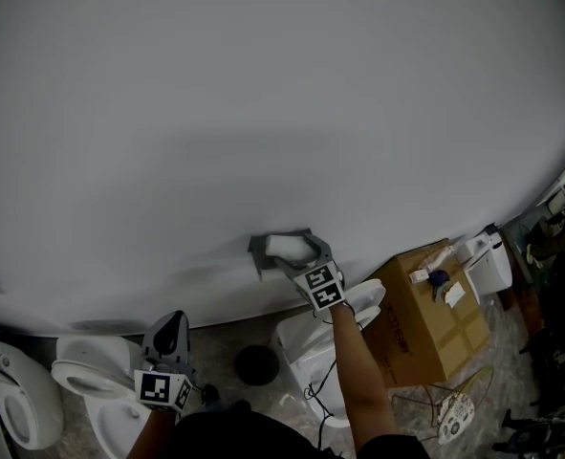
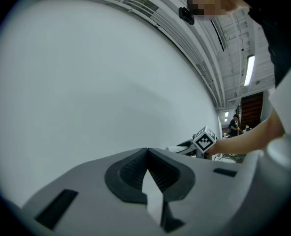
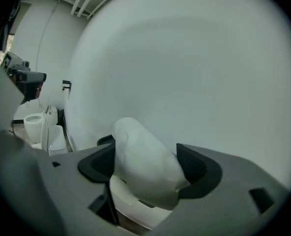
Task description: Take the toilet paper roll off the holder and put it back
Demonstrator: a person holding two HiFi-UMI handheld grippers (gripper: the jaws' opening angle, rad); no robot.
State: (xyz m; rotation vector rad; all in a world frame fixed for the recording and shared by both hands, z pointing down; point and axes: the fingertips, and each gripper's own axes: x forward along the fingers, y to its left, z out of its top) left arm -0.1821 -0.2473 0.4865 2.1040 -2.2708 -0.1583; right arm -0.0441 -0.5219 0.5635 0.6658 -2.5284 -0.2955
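A: Where is the toilet paper roll [image 1: 284, 248]?
B: Between the jaws of the right tool [image 3: 146, 154], clamped from both sides and slightly dented, close up to the wall [image 1: 263, 113] ahead of that tool.
A: And the holder?
B: I can't make it out; the roll and tool cover that spot. My advice is to squeeze only enough not to drop the roll. Slide it straight along the holder's arm without twisting, or the soft paper may crush or snag.
A: The left tool [image 2: 146, 152]?
B: Jaws together, nothing in them, low and well to the left of the right tool.
A: Anything in the way?
B: A white toilet [image 1: 301, 347] sits just below the right tool, with a cardboard box [image 1: 435, 314] to its right. A second toilet [image 1: 91, 381] stands beside the left tool. A dropped roll would land among them.
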